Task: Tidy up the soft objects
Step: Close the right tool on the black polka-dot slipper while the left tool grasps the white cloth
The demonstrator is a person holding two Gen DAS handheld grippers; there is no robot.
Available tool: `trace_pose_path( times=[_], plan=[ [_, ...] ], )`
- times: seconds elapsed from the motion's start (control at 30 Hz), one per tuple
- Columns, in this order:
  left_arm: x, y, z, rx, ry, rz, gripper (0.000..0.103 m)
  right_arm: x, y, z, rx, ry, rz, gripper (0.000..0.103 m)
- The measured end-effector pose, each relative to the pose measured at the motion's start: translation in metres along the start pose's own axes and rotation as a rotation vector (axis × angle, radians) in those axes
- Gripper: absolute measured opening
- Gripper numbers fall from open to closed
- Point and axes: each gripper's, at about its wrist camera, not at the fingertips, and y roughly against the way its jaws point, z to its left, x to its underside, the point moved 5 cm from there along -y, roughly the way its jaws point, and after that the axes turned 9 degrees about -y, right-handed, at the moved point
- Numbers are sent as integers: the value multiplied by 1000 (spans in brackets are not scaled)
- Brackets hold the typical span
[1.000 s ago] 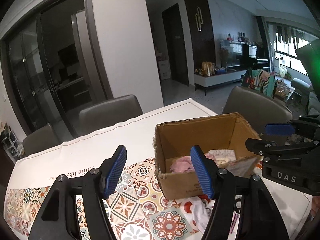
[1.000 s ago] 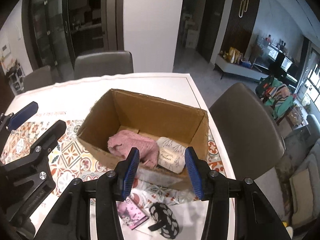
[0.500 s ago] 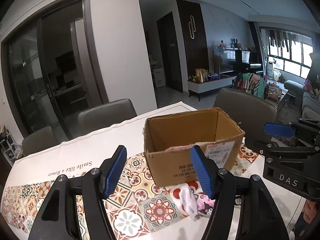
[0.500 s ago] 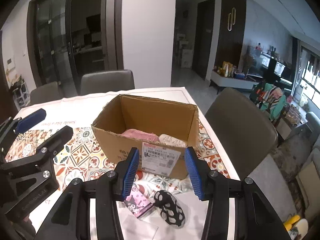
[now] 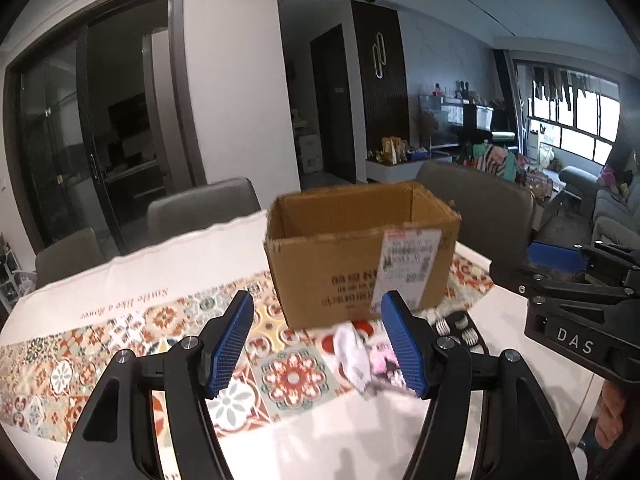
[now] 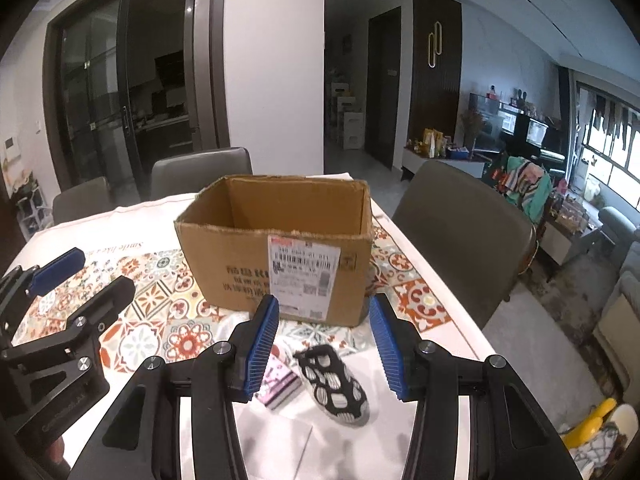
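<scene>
The left gripper (image 5: 320, 344), black-framed with blue ribbed pads, fills the lower half of the left wrist view, levelled above the table and aimed at the open brown cardboard box (image 5: 360, 252) at frame centre. Its fingers stand wide apart with nothing between them. The right gripper (image 6: 322, 346) sits in the same posture in the lower half of its own view, pads spread and empty, pointed at the box's labelled front wall. Each tool shows in the other's camera: the right one enters from the right edge of the left wrist view, where bare fingers wrap its handle at the lower right corner; the left one lies at the lower left of the right wrist view.

The box stands upright on a white tablecloth with a band of coloured floral tiles (image 6: 152, 300), a white shipping label (image 6: 304, 276) on its near side. From these low angles its contents are hidden. In front of it, on the cloth, lie a black sock with white dots (image 6: 336, 384) and, just beside it on the left, a small pink and white folded cloth (image 6: 276, 386), both low in the right wrist view between the spread pads. In the left wrist view a crumpled white cloth (image 5: 354, 354) lies beside the pink piece, blurred. Grey upholstered chairs (image 6: 464, 232) ring the table.
</scene>
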Motion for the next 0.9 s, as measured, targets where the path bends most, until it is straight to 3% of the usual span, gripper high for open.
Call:
trace_pose_path(
  times=[0.27,0.57,0.9],
  plan=[
    [28,8,-23,1,-32,34,66,40,-3,-8,-18,6,41,49],
    [59,8,-53,74,-28,96,66,70,-5,-26,-32,10,81,49],
    [87,-13,-87,158,-13,224,66,94,-21,-43,-71,31,141,49]
  ],
)
